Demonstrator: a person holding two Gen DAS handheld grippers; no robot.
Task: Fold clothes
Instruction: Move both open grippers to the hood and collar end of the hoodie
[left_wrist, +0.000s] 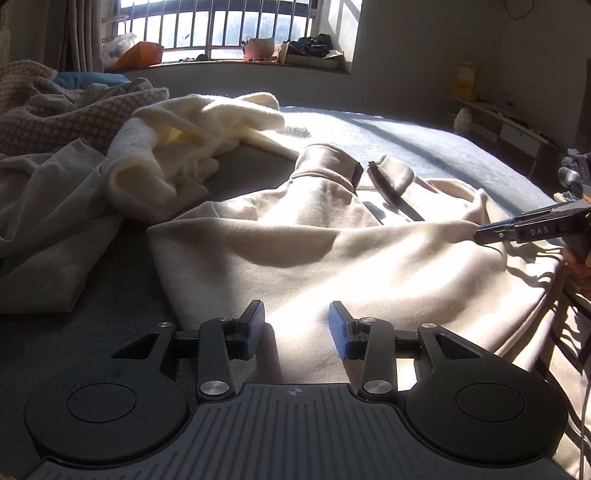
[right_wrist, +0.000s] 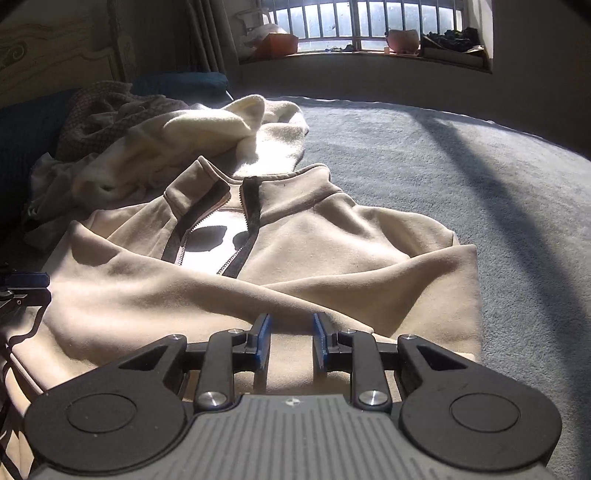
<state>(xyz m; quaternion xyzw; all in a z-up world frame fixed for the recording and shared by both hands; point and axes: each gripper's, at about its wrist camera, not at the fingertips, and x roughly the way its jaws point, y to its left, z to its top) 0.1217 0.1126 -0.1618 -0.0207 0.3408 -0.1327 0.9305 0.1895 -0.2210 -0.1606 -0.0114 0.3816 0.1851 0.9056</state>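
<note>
Two grippers hang low over one beige zip-neck pullover (right_wrist: 295, 251) spread on the bed: the left gripper (left_wrist: 297, 325) has its jaws spread wide with nothing between them, and the right gripper (right_wrist: 290, 339) stands parted somewhat less, also empty, its blue pads just above the cloth. Both tools sit at the hem end, so the garment's long axis runs straight away from them toward the collar (right_wrist: 251, 184), where the dark zipper lies open. A sleeve (right_wrist: 184, 291) is laid across the chest, reaching from the left side toward the right gripper, which looks the nearer one to take it or the hem fold beneath. In the left wrist view the right gripper (left_wrist: 491, 234) reaches in over the pullover's far side. Beyond the collar lies a cream fleece garment (right_wrist: 207, 133) in a heap, with more rumpled clothes beside it. The grey-blue bedcover (right_wrist: 424, 166) stretches off to a barred window (right_wrist: 369, 22), its sill cluttered, sunlight falling in hard bands.
</note>
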